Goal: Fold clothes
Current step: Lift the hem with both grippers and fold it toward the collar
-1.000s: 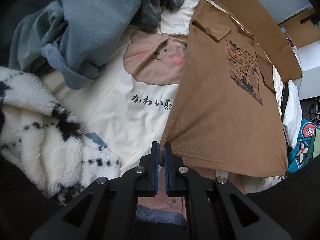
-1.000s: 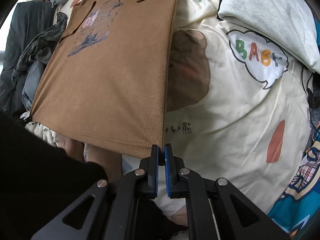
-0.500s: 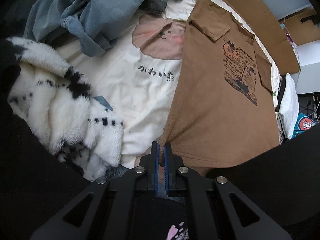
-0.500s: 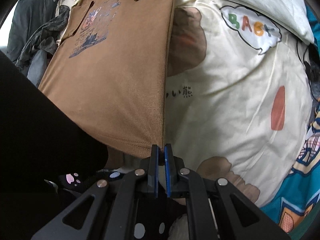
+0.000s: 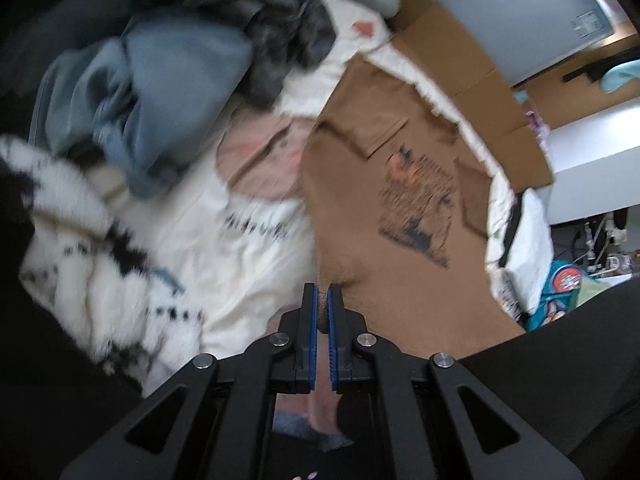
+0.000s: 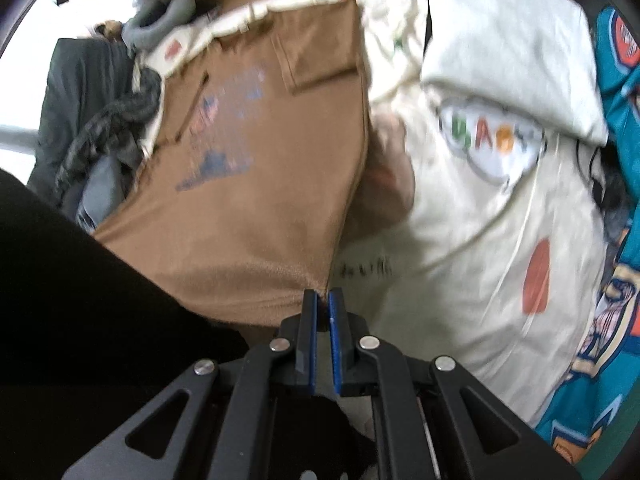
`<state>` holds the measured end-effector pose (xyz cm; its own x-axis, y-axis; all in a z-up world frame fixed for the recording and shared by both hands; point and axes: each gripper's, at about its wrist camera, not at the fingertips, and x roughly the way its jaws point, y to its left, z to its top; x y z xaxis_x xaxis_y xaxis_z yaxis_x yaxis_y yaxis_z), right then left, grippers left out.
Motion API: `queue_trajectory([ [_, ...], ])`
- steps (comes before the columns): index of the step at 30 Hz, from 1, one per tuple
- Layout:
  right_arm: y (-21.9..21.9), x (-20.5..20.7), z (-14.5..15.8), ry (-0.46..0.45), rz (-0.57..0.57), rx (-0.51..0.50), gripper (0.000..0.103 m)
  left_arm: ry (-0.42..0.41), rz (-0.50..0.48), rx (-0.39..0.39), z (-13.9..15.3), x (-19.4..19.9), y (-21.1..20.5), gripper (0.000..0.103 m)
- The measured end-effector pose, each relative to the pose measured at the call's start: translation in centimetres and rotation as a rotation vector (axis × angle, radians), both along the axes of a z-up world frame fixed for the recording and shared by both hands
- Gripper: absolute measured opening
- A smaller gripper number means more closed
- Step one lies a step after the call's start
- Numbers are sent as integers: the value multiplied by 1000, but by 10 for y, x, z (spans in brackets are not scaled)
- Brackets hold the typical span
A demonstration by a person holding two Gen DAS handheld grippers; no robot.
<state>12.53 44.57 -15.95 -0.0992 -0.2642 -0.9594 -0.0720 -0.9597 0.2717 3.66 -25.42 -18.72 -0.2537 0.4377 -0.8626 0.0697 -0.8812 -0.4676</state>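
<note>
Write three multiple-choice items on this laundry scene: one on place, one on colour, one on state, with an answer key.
1. What lies on the side of the brown T-shirt where the left claw grips it?
A. grey pillow
B. white fleece with black spots
C. teal cartoon fabric

2. What colour is the claw's pad lining?
A. blue
B. red
C. green

3. How is the right claw?
A. wide open
B. shut on the shirt's hem corner
C. shut on the bedsheet

Key: B, the fleece lies on that side; A, blue strips line the pads; B, the shirt's corner is pinched between its pads.
</note>
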Motion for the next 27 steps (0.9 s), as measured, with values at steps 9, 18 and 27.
queue_trajectory([
  [9, 5, -30, 53, 140, -17, -18, 5, 105, 22, 44, 50, -29, -1, 4],
  [18, -1, -67, 70, 197, 11, -51, 5, 112, 35, 44, 66, -58, 4, 4],
  [27, 2, -98, 80, 250, 20, -79, 5, 116, 31, 29, 75, -88, 10, 4],
])
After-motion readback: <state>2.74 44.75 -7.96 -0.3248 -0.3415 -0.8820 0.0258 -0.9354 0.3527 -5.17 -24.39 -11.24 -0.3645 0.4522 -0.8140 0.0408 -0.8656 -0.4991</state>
